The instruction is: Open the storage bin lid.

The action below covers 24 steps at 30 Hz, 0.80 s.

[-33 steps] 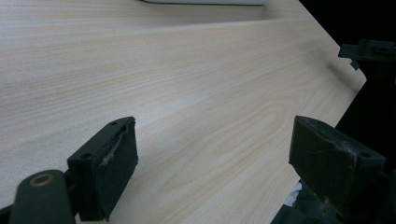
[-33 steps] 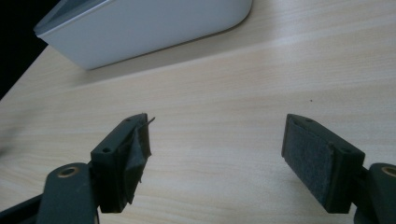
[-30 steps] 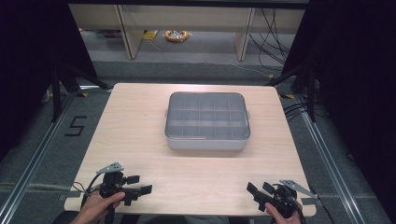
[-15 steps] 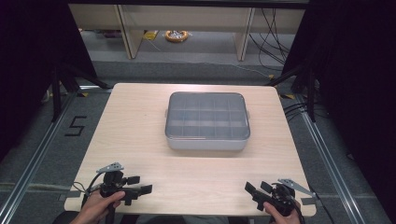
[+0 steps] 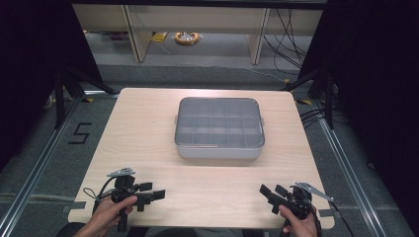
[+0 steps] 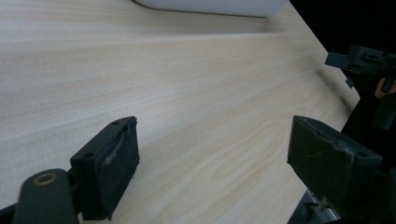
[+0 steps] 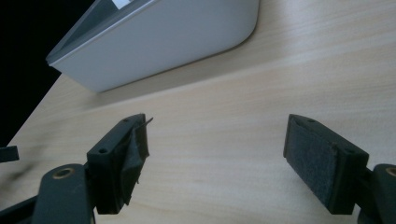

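Pale wood tabletop (image 5: 148, 128) fills the middle of the high view, and your two tools sit at its bottom edge. Your left gripper (image 5: 157, 194), lower left, has its jaws spread wide and holds nothing; your right gripper (image 5: 269, 194), lower right, is likewise agape and empty (its left pad looks frayed). Farther up, at the centre of the frame, the grey compartment box (image 5: 219, 127) lies flat with its clear lid on, well apart from both grippers. I'd judge the risk is pushing the box along the smooth wood if one jaw meets its wall first. Nothing stands between you and it. Beyond, upper frame, cables (image 5: 291, 37) trail on the floor.
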Tool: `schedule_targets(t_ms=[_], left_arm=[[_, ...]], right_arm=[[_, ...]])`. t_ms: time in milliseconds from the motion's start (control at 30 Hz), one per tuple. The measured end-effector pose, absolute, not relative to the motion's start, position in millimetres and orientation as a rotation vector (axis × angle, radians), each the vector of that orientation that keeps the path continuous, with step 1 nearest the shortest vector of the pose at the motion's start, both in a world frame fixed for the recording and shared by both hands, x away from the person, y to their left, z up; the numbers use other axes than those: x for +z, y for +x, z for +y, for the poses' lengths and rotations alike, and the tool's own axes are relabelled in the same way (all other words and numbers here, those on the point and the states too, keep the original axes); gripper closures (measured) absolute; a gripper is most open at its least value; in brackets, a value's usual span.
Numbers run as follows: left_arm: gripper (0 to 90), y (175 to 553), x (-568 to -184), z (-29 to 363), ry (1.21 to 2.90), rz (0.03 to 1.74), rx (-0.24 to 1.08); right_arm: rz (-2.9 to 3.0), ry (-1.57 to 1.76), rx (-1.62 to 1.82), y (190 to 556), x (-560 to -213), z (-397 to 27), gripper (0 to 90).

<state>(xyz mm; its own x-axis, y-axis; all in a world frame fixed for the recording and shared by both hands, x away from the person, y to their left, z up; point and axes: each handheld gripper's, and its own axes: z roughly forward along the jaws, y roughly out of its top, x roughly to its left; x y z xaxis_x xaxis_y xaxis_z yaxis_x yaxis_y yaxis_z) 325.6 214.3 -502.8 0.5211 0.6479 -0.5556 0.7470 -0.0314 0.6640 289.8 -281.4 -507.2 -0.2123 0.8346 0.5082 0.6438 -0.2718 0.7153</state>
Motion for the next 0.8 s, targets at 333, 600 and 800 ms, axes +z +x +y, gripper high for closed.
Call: schedule_targets(t_ms=[333, 600, 800], left_arm=[[16.0, 348.4, -498.7, 205.7, 1.741, 1.17, -0.072], [17.4, 364.5, -494.6, 201.0, 1.732, 1.168, -0.045], [17.4, 371.4, -493.9, 199.2, 1.732, 1.165, -0.036]], right_arm=[[1.761, 1.839, 1.564, 301.9, -504.1, -281.7, 22.3], [1.748, 1.807, 1.571, 309.4, -504.4, -286.8, 22.2], [1.724, 1.853, 1.574, 311.8, -501.4, -289.1, 22.3]])
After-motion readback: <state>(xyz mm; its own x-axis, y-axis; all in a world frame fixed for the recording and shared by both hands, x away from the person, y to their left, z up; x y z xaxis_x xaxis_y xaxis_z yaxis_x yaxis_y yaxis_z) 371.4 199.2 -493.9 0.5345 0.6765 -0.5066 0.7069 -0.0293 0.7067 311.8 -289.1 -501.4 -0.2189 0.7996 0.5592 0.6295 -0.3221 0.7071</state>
